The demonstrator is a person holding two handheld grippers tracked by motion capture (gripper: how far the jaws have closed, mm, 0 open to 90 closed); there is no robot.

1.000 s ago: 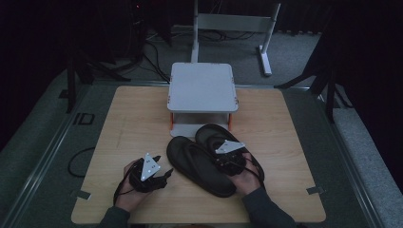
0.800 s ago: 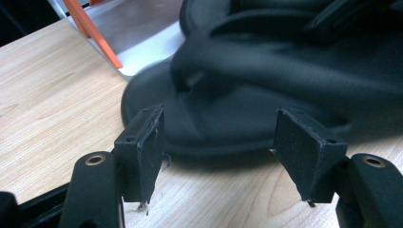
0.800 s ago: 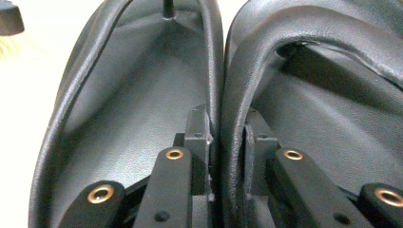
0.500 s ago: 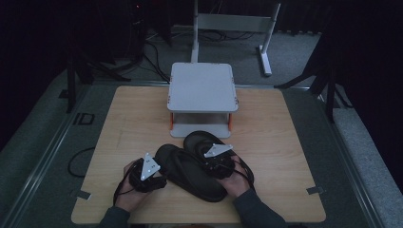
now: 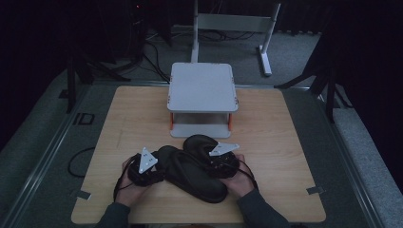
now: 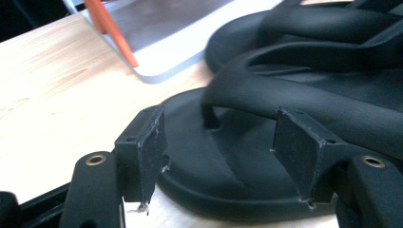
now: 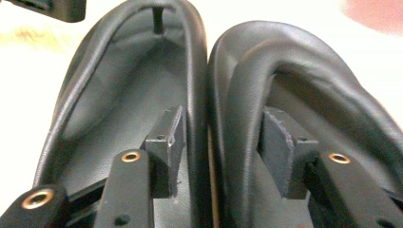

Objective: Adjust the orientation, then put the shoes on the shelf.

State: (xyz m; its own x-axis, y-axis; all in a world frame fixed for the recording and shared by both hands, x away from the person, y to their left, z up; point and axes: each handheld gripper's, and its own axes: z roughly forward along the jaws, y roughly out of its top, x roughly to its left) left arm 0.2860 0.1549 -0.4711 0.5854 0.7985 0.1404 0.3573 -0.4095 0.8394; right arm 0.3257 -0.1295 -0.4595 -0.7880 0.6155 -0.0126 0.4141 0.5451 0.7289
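- Left hand-held black two-jaw gripper (image 5: 153,172) at the near left of the light wooden table (image 5: 128,123), jaws released and spread wide, nothing between them.
- In the left gripper view, same gripper (image 6: 218,156) just at the rounded end of the nearer black rubber flip-flop sandal (image 6: 223,171), with the black toe strap (image 6: 304,102) arching behind the jaws; sole rim apparently not yet touched by either pad.
- Right hand-held black gripper (image 5: 222,165) on the near right, clenched on both sandals at once.
- In the right gripper view, this gripper (image 7: 221,142) with one pad inside each sandal, pressing together the two inner walls (image 7: 202,95) that stand side by side.
- Pair of sandals (image 5: 199,166) near the front edge of the table, between both hands, lying side by side, the nearer one slightly over the other.
- Probably the step in hand: moving the pair as one piece, perhaps toward the shelf.
- For doing it well: right grip firm, because soft rubber walls can slip apart; pair level, so that neither sole hangs down and drags.
- Left jaws, if used, better on the sole edge than on the strap, which bends easily.
- Farther back, small grey two-level shelf with orange posts (image 5: 202,97) at the middle of the table, well apart from the sandals, both levels free.
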